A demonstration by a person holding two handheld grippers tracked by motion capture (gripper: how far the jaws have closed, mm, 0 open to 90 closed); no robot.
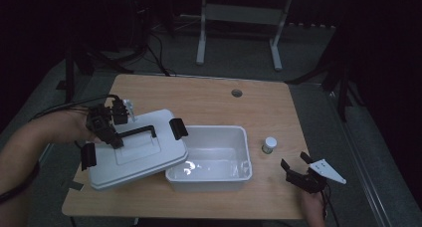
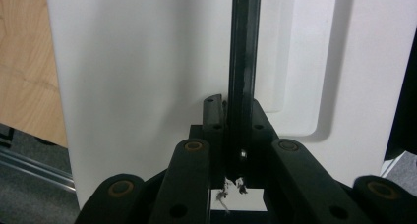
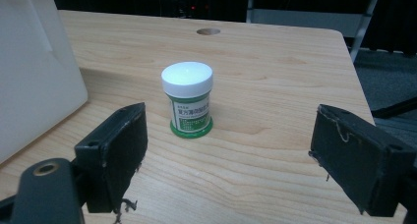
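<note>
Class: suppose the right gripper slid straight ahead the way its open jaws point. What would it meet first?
Most likely the small white-capped jar, standing upright between the right gripper jaws' line, slightly left of centre; the white bin stays off to the side.

The wooden table (image 1: pixel 209 95) has a light grain and rounded corners, with a small round cable hole (image 1: pixel 237 93) near its far edge; the right gripper view shows that hole (image 3: pixel 208 31) too. A strip of dark tape (image 1: pixel 75 185) sits at the near left corner. Beyond the table, on the grey floor (image 1: pixel 239 62), stands a white metal frame (image 1: pixel 238 13) on two legs with flat feet. Black cables (image 1: pixel 158 57) run across the floor at the far left. A dark stand (image 1: pixel 343 82) rises to the right of the table, against an unlit background.
</note>
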